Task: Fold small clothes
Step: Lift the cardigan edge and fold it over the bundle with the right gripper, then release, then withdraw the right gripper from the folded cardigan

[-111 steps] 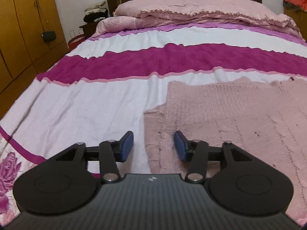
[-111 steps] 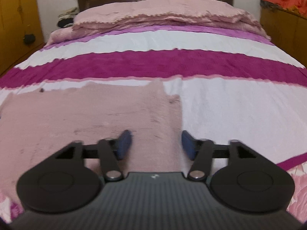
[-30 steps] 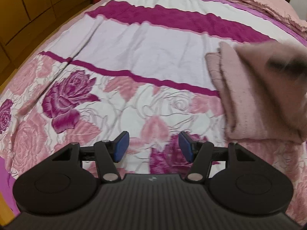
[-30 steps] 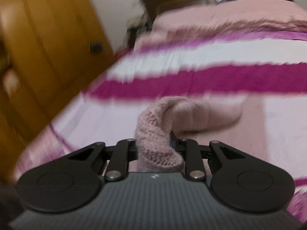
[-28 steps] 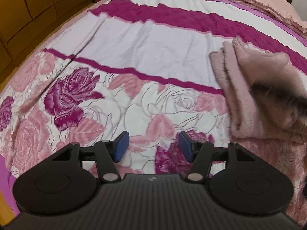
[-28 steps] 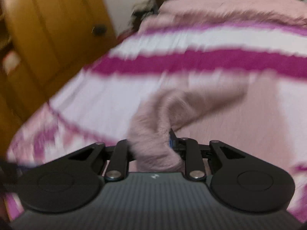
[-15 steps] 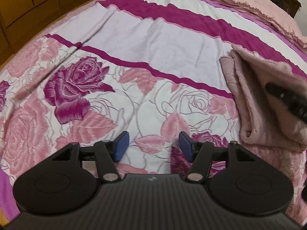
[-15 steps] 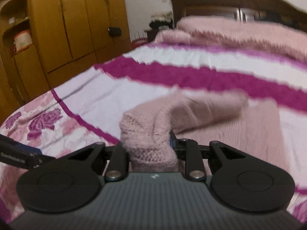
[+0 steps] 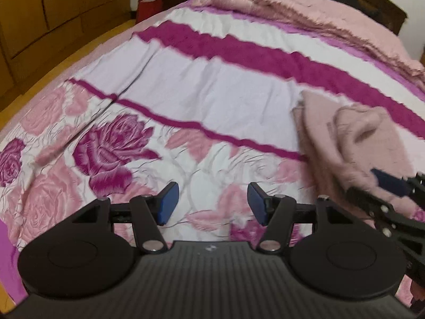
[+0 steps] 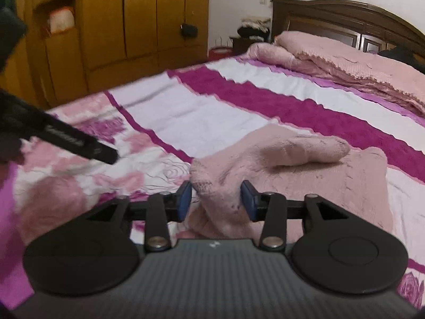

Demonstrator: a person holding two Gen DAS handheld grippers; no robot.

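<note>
Half a second ago the right gripper [image 10: 215,199] was clamped on a bunch of the pink knit garment [image 10: 305,175]; now its jaws stand apart, with the bunched edge lying loose between the blue pads [image 10: 184,199], close to both, and I cannot tell if it touches them. So the fold edge is released. The garment, which some seconds ago was spread flat on the bed, now lies as a narrower doubled pile, with a rolled part across its top. The left view has also turned more toward the head of the bed than it did one second ago.

I judge that this fold is laid down, but not neat: the rolled part is thick and lumpy, so it probably needs smoothing or one more fold.

The left gripper [image 9: 209,204] is wide open and holds nothing. It hovers over the rose-patterned bedspread [image 9: 114,143], well to the left of the garment [image 9: 358,143]. In the left view the right gripper [image 9: 382,186] appears at the near edge of the garment.

About containers: no basket, box or drawer for the folded clothes is visible. The garment rests directly on the bedspread, partly on the white stripe, partly on the rose part. The wooden wardrobe [image 10: 114,21] stands beside the bed, doors closed.
</note>
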